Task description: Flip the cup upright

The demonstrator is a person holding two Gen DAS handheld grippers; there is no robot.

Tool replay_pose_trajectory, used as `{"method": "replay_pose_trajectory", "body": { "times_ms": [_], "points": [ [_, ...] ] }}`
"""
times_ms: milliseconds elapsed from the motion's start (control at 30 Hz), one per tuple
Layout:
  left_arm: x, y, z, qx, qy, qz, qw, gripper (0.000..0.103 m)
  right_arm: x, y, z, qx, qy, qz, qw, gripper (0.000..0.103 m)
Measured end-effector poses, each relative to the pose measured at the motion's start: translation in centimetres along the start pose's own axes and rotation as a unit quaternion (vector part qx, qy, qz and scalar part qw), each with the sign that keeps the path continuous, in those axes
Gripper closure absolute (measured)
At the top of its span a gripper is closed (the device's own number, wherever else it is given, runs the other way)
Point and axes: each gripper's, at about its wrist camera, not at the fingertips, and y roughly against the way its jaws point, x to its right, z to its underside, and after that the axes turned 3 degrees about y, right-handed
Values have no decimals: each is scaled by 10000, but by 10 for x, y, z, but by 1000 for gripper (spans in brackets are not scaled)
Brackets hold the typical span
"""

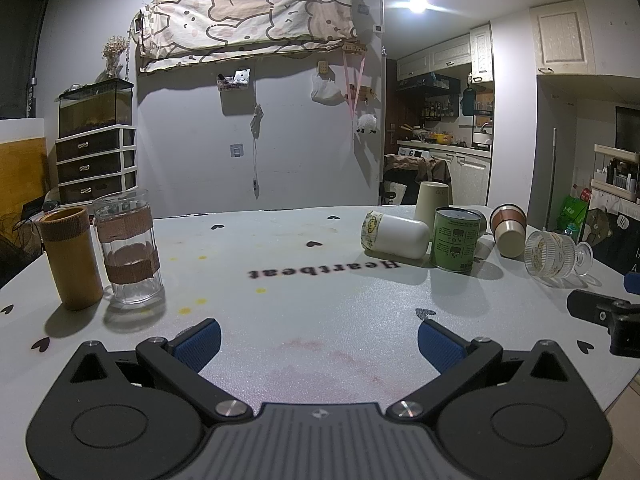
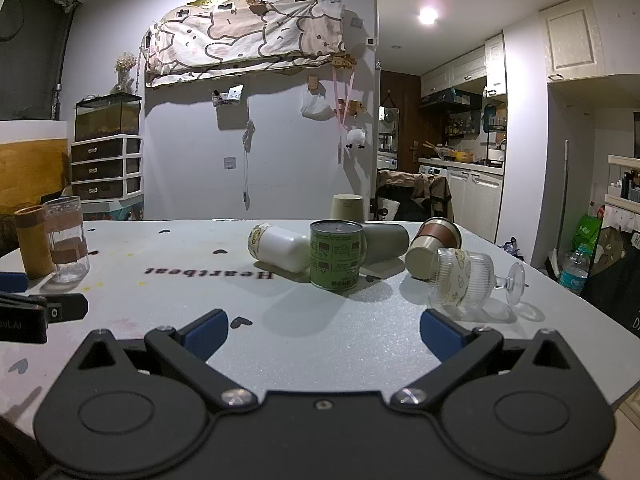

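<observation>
- The left tongs (image 1: 318, 346) hover low over the near part of the bench (image 1: 320, 312), blue pads spread wide with nothing between them
- The right tongs (image 2: 324, 334) are likewise spread and hold nothing, pointing toward the cluster of cups
- A white cup (image 2: 280, 249) with a patterned band lies on its side just left of the green can (image 2: 337, 255), which stands on the bench
- A grey cup (image 2: 385, 243) lies on its side behind the can, apparently touching it
- A cream cup with a copper band (image 2: 430, 246) lies tipped, its base toward the camera
- A ribbed stemmed glass (image 2: 464, 278) lies on its side nearest the right tongs, foot pointing right
- A beige cup (image 2: 347, 207) stands mouth down at the far edge
- On the left side, an amber tumbler (image 1: 72, 256) and a clear glass (image 1: 130, 246) with brown tape stand upright, just beside each other
</observation>
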Motion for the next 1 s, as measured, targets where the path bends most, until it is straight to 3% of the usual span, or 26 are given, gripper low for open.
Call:
{"method": "replay_pose_trajectory", "body": {
  "times_ms": [533, 700, 1000],
  "points": [
    [-1, -1, 4, -20, 7, 63, 10000, 0, -2, -6, -1, -12, -15, -68, 10000, 0],
    [-6, 3, 7, -4, 12, 48, 10000, 0, 4, -29, -20, 45, 52, 67, 10000, 0],
    [-20, 4, 13, 5, 80, -2, 10000, 0, 5, -86, -69, 169, 14, -171, 9997, 0]
  ]
}}
